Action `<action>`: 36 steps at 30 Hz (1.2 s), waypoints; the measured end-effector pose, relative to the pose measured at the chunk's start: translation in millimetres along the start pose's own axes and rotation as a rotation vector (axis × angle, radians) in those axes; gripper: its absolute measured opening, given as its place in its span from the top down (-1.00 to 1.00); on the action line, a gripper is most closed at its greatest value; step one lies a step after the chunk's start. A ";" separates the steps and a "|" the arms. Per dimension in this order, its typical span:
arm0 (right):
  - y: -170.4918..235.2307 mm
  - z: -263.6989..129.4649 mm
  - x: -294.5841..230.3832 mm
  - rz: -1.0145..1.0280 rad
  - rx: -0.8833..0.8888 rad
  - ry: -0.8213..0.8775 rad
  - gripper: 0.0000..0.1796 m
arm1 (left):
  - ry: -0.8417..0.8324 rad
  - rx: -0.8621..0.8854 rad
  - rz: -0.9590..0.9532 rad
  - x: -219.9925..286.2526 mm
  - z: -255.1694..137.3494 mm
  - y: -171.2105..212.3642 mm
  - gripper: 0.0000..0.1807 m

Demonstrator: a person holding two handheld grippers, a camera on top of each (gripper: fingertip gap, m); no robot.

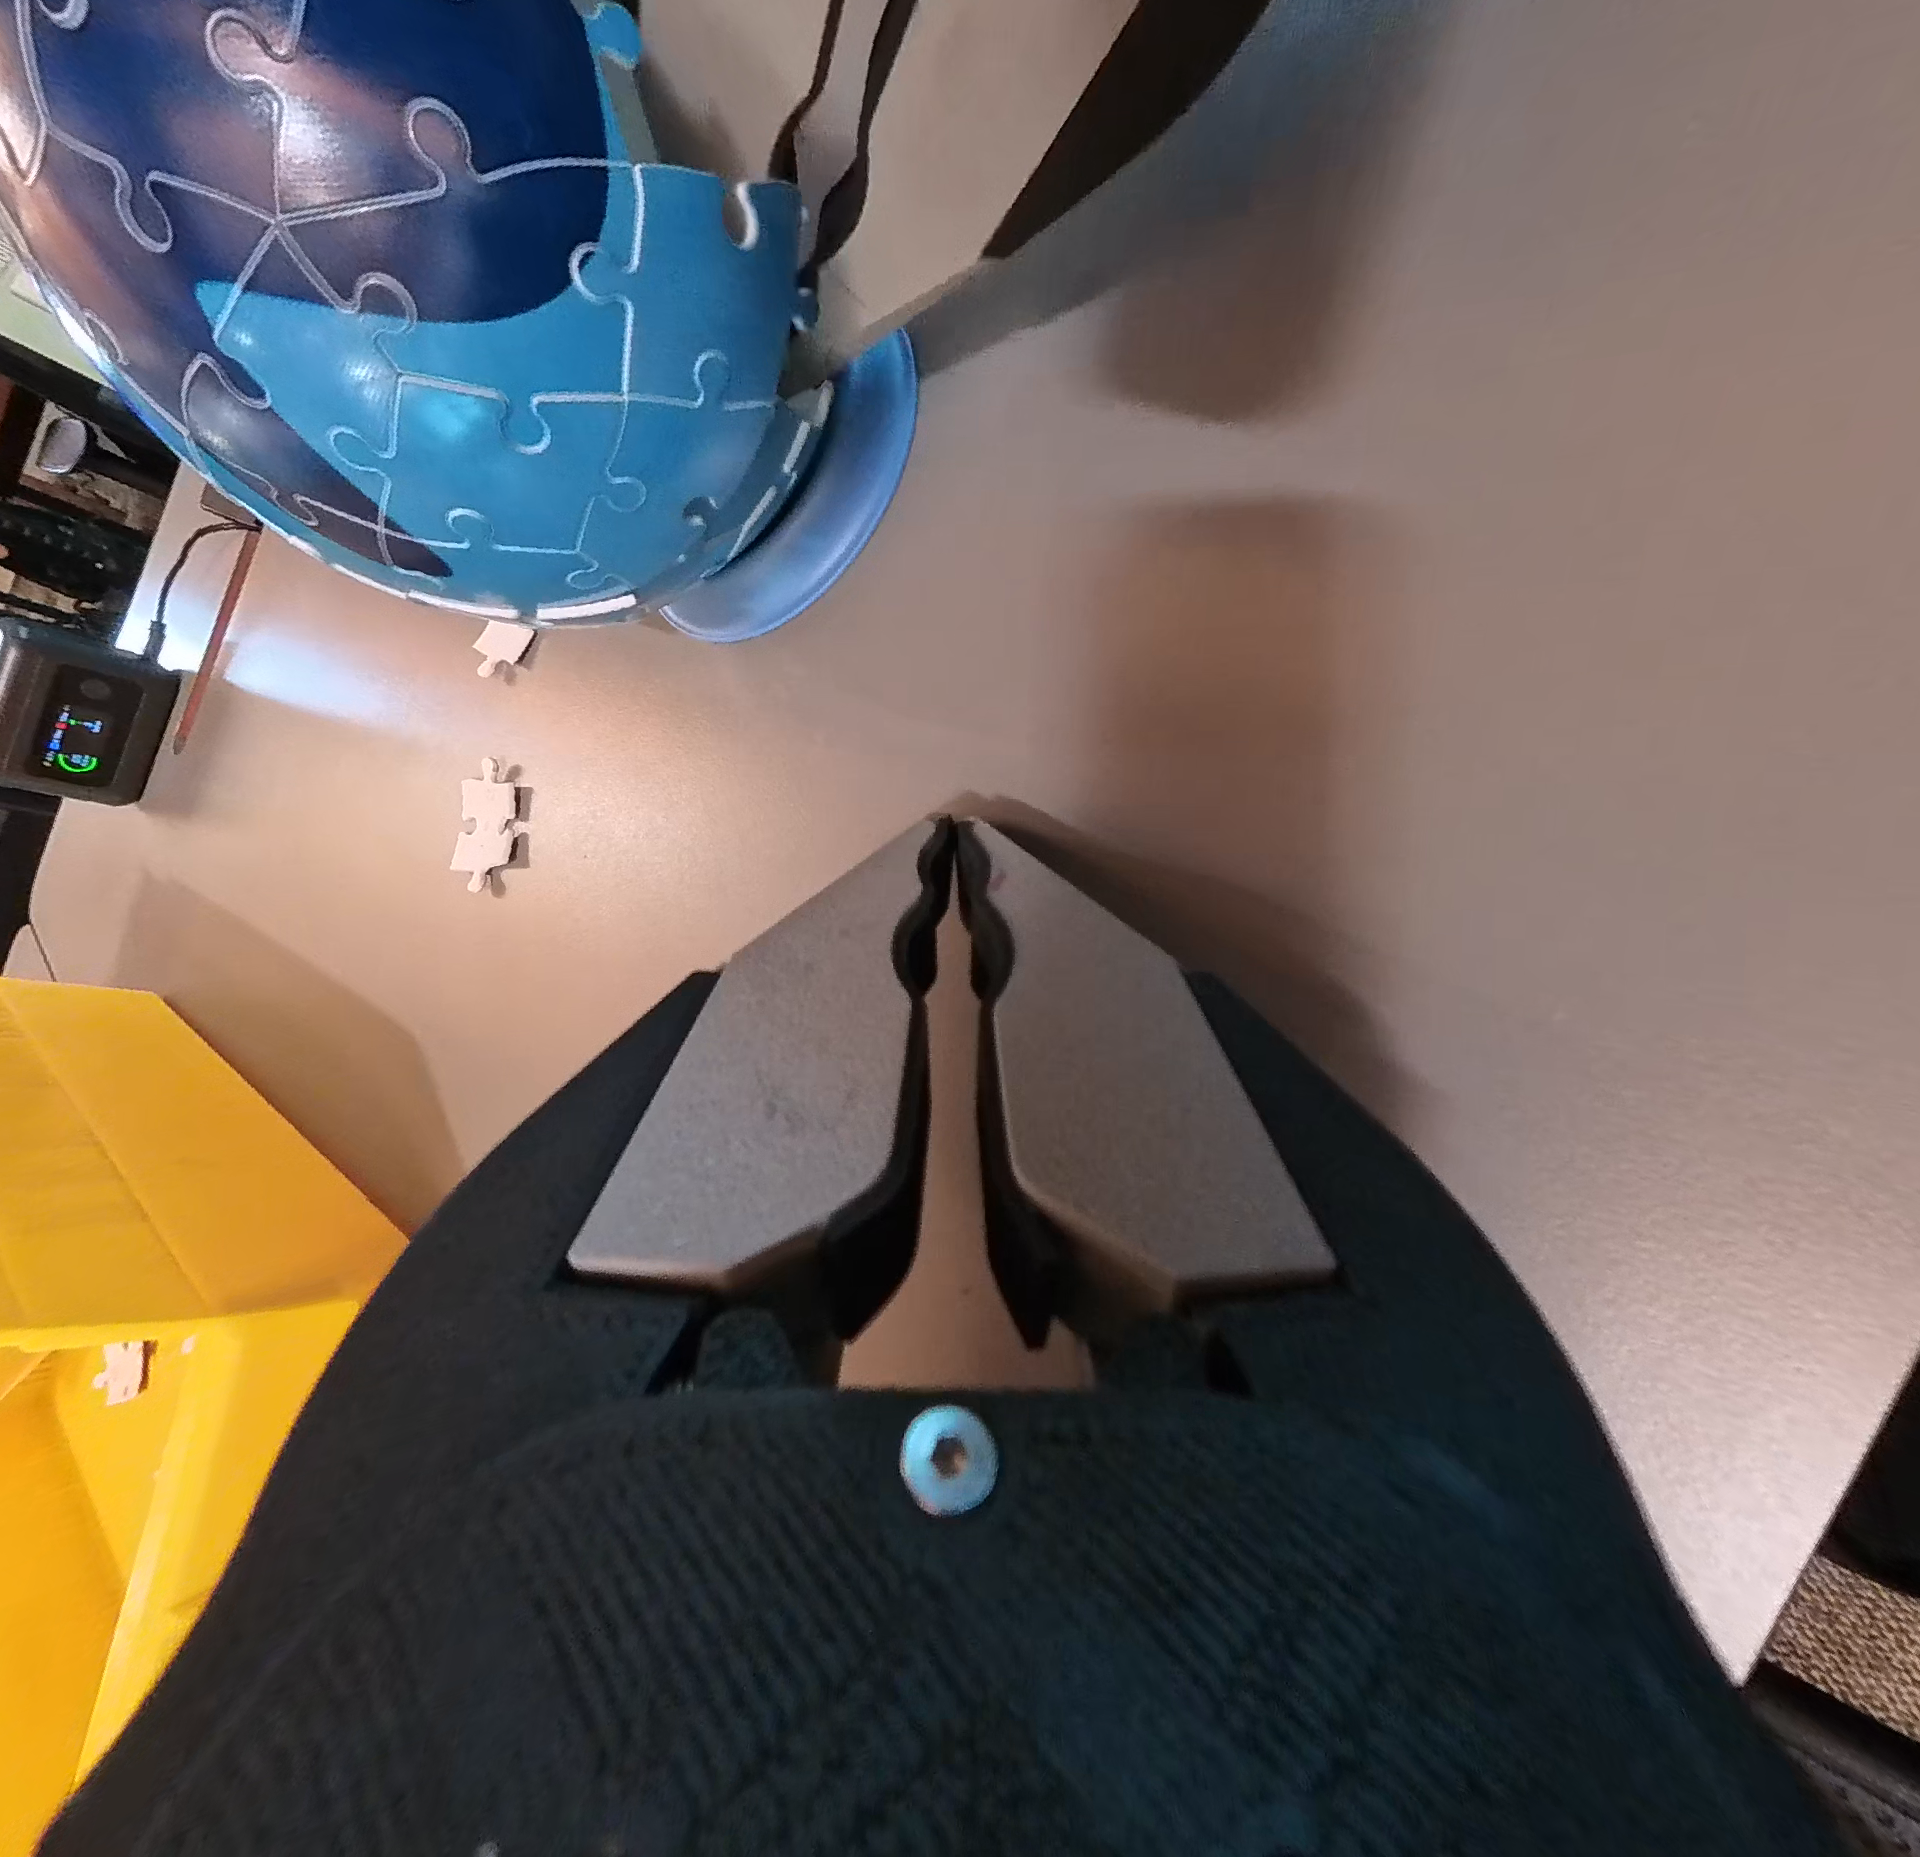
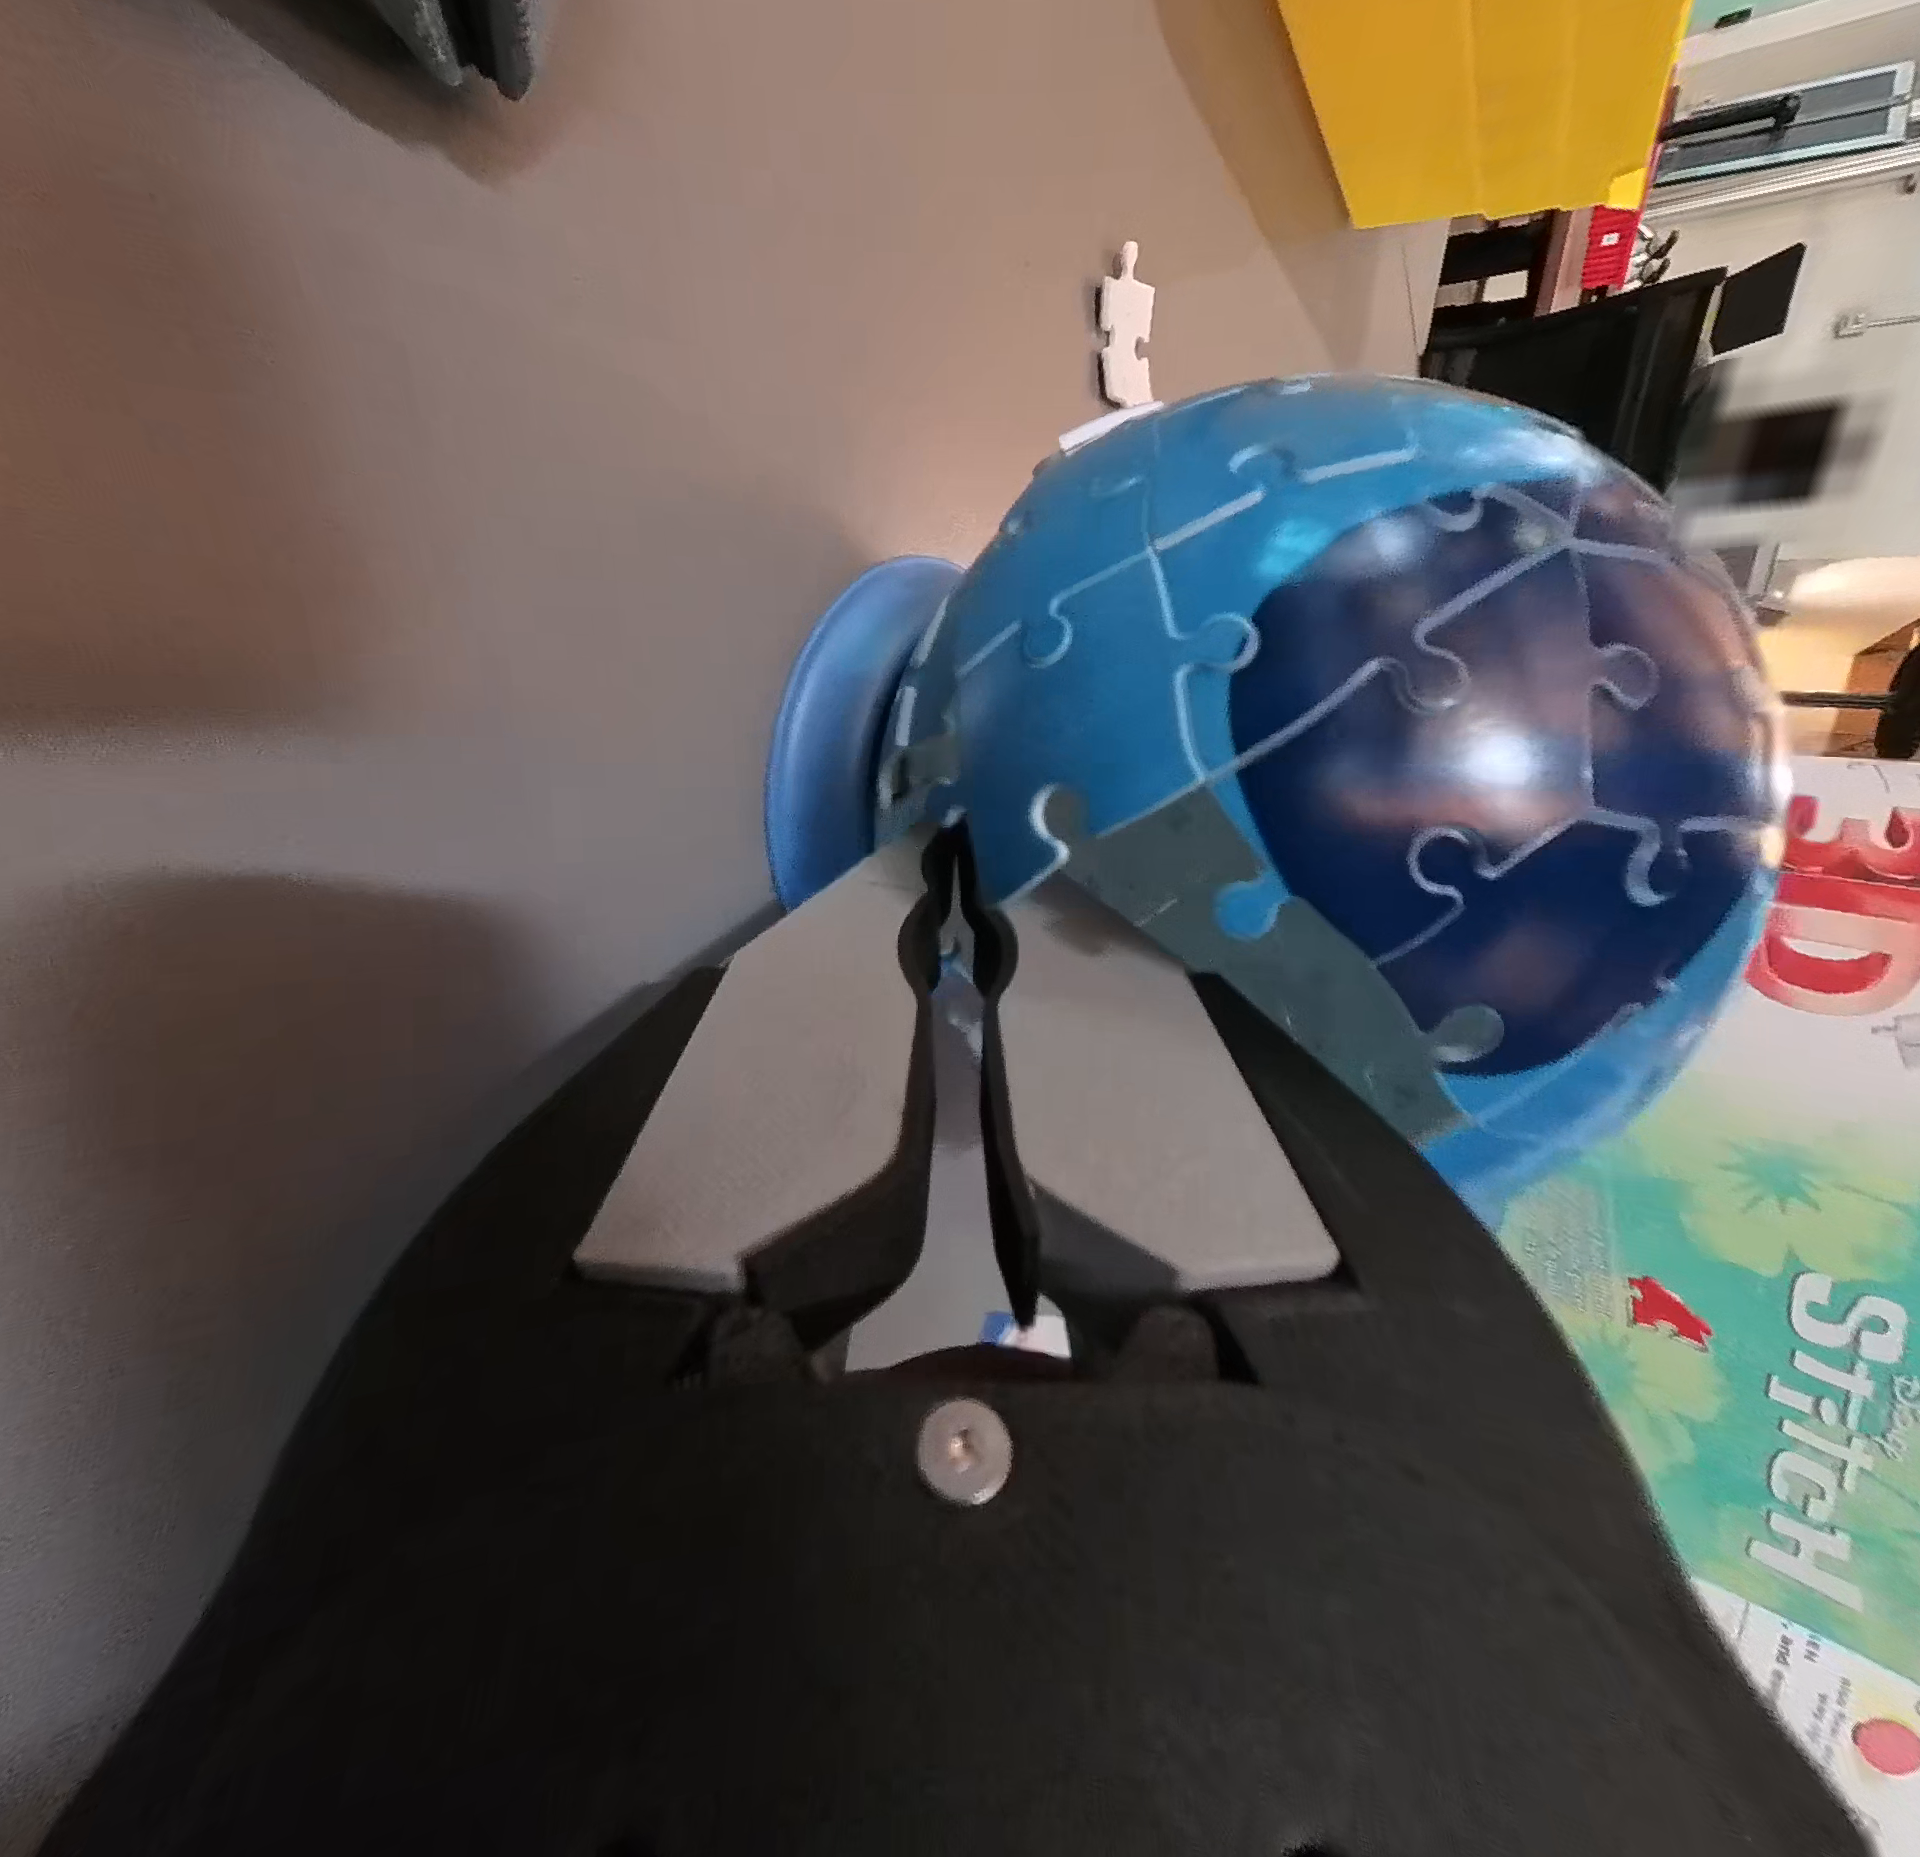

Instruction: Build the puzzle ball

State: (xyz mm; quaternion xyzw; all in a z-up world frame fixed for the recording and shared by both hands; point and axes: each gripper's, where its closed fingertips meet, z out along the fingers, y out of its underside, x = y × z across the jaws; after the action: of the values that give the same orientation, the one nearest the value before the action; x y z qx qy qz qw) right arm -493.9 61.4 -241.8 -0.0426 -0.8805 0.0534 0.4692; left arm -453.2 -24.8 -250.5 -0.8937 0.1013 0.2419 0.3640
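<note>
Pressure, not force, is what this step wants. My right hand-held gripper (image 2: 954, 862) has its jaws pressed together at the lower edge of the glossy blue plastic puzzle ball (image 2: 1351, 747), close to the round blue stand (image 2: 831, 737) that the ball sits on, over the beige tabletop (image 2: 416, 457). Motion blur leaves me unsure whether a thin piece is pinched between the tips or they merely touch the shell. My left hand-held gripper (image 1: 951, 831) hangs shut and empty, well apart from the ball. I should bring it up to brace the far side so the ball cannot roll off its stand while I seat the edge. Two loose white jigsaw pieces (image 1: 488, 825) lie flat beside the ball, awaiting their turn.
</note>
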 end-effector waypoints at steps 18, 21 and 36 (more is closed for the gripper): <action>15.4 9.0 6.6 -0.041 -0.053 0.076 1.00 | -0.001 0.006 -0.010 -0.4 0.4 -0.4 1.00; 12.2 5.0 1.5 -0.007 -0.034 0.026 1.00 | 0.001 0.009 -0.015 0.1 -0.1 -0.5 1.00; 10.0 -30.5 -10.4 0.327 0.277 -0.112 1.00 | 0.011 0.023 -0.040 -0.1 1.0 -0.7 1.00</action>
State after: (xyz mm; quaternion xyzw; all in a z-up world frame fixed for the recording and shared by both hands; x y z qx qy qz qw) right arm -462.5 71.6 -234.8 -0.1170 -0.8708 0.2514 0.4059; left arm -453.4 -23.6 -250.7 -0.8927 0.0881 0.2284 0.3785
